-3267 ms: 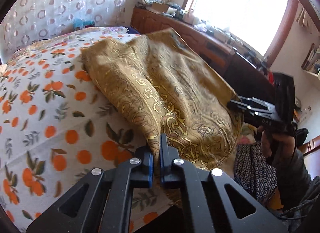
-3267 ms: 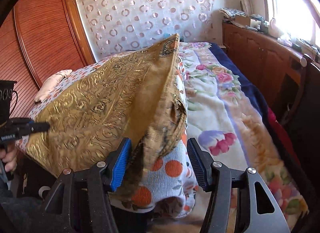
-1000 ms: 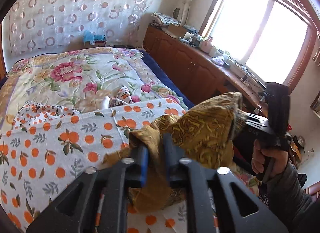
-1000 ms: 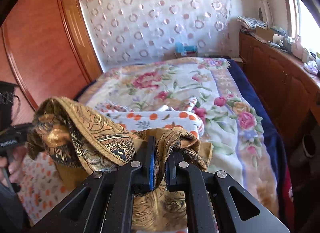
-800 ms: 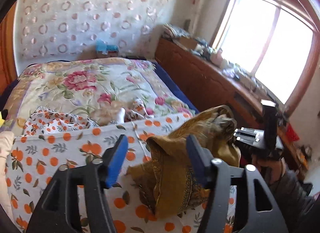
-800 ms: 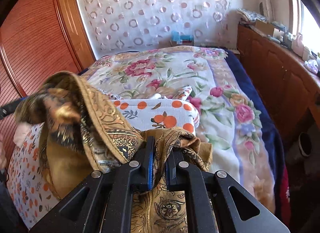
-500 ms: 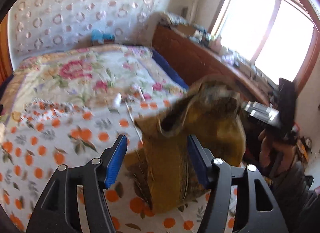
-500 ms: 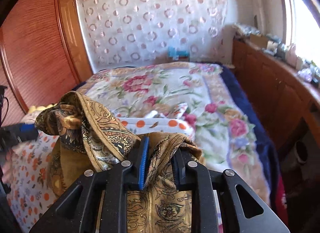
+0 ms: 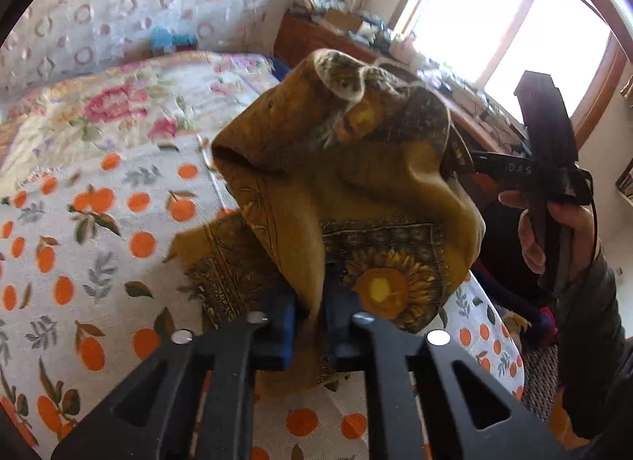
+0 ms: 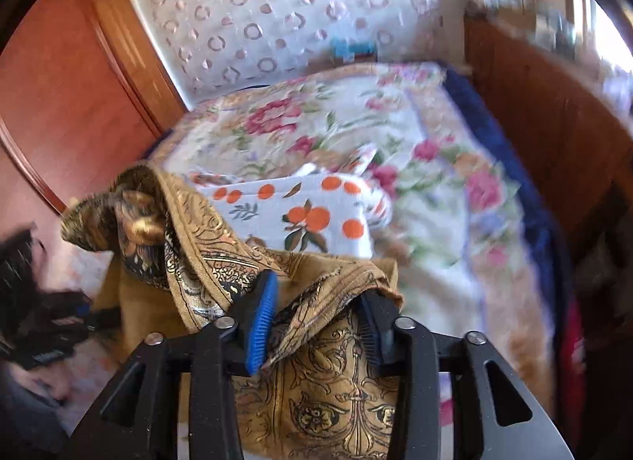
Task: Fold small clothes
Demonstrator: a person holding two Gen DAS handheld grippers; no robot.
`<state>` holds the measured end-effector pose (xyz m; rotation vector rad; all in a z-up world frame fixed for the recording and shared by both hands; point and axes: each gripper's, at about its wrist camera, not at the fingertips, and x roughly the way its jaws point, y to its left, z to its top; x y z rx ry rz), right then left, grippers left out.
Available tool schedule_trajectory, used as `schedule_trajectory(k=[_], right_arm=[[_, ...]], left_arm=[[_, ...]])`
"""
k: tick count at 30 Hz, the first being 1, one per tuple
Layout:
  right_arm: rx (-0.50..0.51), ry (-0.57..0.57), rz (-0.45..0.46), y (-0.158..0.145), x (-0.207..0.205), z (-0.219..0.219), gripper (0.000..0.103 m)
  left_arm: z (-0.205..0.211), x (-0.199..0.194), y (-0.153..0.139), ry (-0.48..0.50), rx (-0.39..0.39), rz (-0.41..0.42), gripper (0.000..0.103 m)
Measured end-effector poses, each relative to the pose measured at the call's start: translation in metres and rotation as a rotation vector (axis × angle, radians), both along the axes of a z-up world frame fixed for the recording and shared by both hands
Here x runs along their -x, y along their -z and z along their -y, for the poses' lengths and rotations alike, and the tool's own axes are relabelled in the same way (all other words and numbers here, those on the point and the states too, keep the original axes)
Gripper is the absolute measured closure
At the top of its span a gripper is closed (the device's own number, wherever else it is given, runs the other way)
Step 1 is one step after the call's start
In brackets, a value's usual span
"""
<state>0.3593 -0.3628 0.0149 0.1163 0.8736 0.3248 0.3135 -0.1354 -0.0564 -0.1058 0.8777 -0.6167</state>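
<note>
The mustard paisley scarf (image 9: 356,199) is bunched, partly lifted off the orange-print cloth (image 9: 99,222) on the bed; no tidy fold yet, I'd say. The left tongs (image 9: 310,309) are closing, pinching its lower fold. The right tongs (image 10: 316,317) are opening, pads apart, cloth draped loosely between them.

Gold paisley scarf (image 9: 356,183) (sunflower motif) bunched, lifted — lower edge draping the orange-print sheet (image 9: 79,222).
</note>
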Motion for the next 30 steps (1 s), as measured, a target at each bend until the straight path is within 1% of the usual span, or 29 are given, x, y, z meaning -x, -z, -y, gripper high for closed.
schedule_trajectory(k=[1,2,3,4,6,7,9,12,14,16,17,20,22,23,24,25,27,28,30], right_arm=[[-0.054,0.002,-0.022,-0.001,-0.002,0.008,0.05],[-0.077,0.009,-0.03,-0.004,-0.001,0.016,0.04],[-0.057,0.028,-0.017,-0.009,0.001,0.022,0.03],[-0.034,0.047,0.002,-0.015,0.006,0.025,0.029],[-0.04,0.06,0.033,-0.028,0.017,0.031,0.029],[-0.027,0.056,0.049,-0.033,0.023,0.029,0.029],[0.023,0.053,0.08,-0.034,0.036,0.025,0.029],[0.085,0.026,0.13,-0.035,0.058,0.002,0.029],[0.129,-0.004,0.17,-0.035,0.073,-0.019,0.029],[0.154,-0.029,0.19,-0.03,0.085,-0.035,0.029],[0.168,-0.044,0.197,-0.025,0.089,-0.044,0.029],[0.219,-0.059,0.215,-0.008,0.102,-0.06,0.029],[0.244,-0.064,0.186,0.01,0.1,-0.065,0.029],[0.26,-0.063,0.163,0.021,0.096,-0.066,0.028],[0.286,-0.052,0.147,0.031,0.092,-0.067,0.024],[0.293,-0.041,0.136,0.035,0.088,-0.065,0.021],[0.249,-0.028,0.121,0.041,0.089,-0.058,0.016],[0.234,-0.024,0.118,0.04,0.09,-0.056,0.015],[0.233,-0.022,0.131,0.039,0.09,-0.054,0.012]], left_arm=[[-0.002,0.002,-0.002,-0.012,0.004,0.008,0.093],[-0.003,0.003,-0.002,-0.018,0.006,0.008,0.093],[-0.003,0.003,-0.002,-0.022,0.001,0.004,0.093],[-0.004,0.005,-0.002,-0.027,0.0,0.004,0.093],[-0.002,0.008,-0.002,-0.027,-0.002,0.009,0.093],[-0.002,0.011,-0.004,-0.027,0.0,0.015,0.093],[-0.002,0.015,-0.007,-0.027,0.011,0.034,0.093],[-0.005,0.028,-0.015,-0.016,0.027,0.069,0.094],[-0.006,0.04,-0.017,-0.003,0.027,0.075,0.094],[-0.007,0.052,-0.014,0.003,0.037,0.053,0.094],[-0.006,0.059,-0.008,0.008,0.03,0.037,0.094],[-0.007,0.061,0.008,0.002,0.005,0.008,0.094],[-0.008,0.059,0.014,-0.007,0.018,-0.018,0.094],[-0.009,0.057,0.015,-0.014,0.026,-0.023,0.091],[-0.009,0.057,0.014,-0.02,0.026,-0.025,0.089],[-0.01,0.056,0.014,-0.025,0.025,-0.027,0.085],[-0.012,0.056,0.014,-0.036,0.028,-0.031,0.078],[-0.015,0.056,0.014,-0.043,0.03,-0.033,0.072],[-0.02,0.055,0.012,-0.065,0.039,-0.033,0.063]])
